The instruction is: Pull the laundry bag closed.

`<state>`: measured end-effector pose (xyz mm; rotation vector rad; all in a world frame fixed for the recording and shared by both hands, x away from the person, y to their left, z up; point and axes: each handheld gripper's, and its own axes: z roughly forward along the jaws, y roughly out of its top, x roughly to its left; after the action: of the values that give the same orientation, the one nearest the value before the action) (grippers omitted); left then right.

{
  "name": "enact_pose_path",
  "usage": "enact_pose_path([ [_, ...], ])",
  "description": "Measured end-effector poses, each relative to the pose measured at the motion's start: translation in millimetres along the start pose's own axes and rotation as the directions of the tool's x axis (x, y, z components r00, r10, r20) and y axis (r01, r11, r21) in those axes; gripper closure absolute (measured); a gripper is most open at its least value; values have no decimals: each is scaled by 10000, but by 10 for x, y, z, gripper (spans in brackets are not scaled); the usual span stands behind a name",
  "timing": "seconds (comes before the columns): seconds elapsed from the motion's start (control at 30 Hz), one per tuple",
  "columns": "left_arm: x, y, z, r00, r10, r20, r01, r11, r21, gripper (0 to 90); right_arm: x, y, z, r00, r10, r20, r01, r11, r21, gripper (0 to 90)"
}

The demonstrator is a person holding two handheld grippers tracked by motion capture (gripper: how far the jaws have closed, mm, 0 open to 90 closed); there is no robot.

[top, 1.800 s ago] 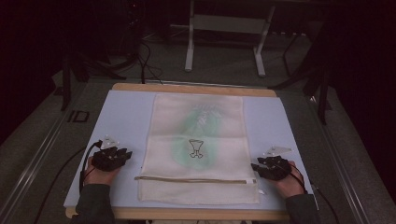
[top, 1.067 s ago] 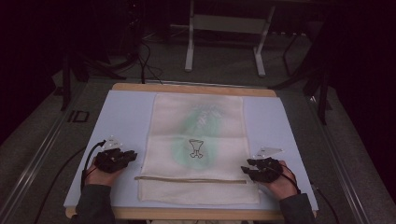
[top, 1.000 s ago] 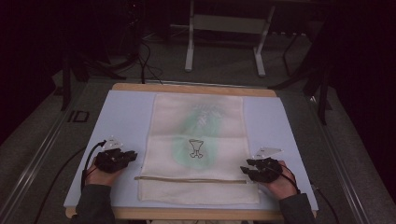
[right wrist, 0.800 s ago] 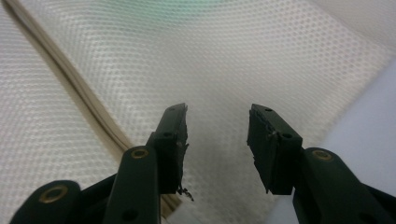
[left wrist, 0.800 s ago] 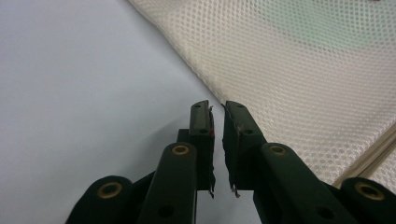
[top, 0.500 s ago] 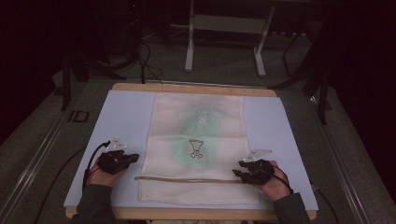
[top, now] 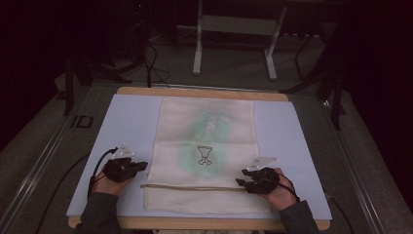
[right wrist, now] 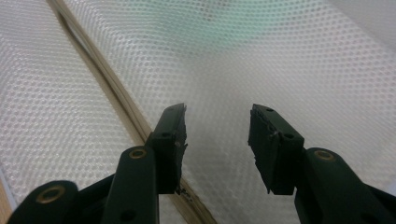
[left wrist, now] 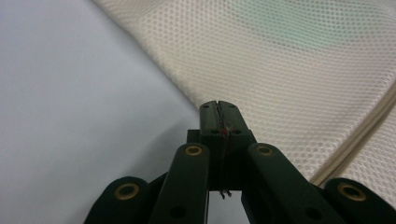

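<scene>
The cream mesh laundry bag (top: 207, 156) lies flat on the pale blue mat (top: 131, 122), its zipper (top: 192, 187) running between the two grippers; the left gripper (left wrist: 219, 112) sits at the bag's left edge, jaws pressed together at that edge (whether mesh is caught I cannot tell); the right gripper (right wrist: 217, 135) hovers over the mesh with jaws spread, the zipper just beside its left jaw, nothing pinched; a small black goblet-like mark (top: 205, 155), not legible writing, lies ahead of both.

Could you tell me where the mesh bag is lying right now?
In the high view, the mesh bag lies flat mid-table on the blue mat, between both grippers.
</scene>
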<state>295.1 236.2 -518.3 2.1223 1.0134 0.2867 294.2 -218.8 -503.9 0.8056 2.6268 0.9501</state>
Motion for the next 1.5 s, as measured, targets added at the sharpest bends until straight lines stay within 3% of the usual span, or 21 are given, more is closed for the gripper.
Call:
enact_pose_path([
  [0.17,-21,10,21,9997,136,184,-138,9998,109,896,66,68,57,9993,-138,-343,135,9998,-111,552],
  [0.63,-80,26,119,9975,422,564,-446,9981,414,895,198,157,142,9963,-476,-714,470,9988,-102,547],
  [1.1,-73,19,161,9975,405,582,-443,9968,668,895,316,243,194,9912,-811,-1048,803,9967,-116,545],
  [1.3,-75,20,168,9976,476,494,-510,9963,699,894,337,378,207,9877,-1108,-1100,1093,9938,-196,546],
  [1.5,-67,16,168,9979,454,458,-485,9964,691,894,417,565,251,9785,-1610,-1285,1569,9867,-419,546],
])
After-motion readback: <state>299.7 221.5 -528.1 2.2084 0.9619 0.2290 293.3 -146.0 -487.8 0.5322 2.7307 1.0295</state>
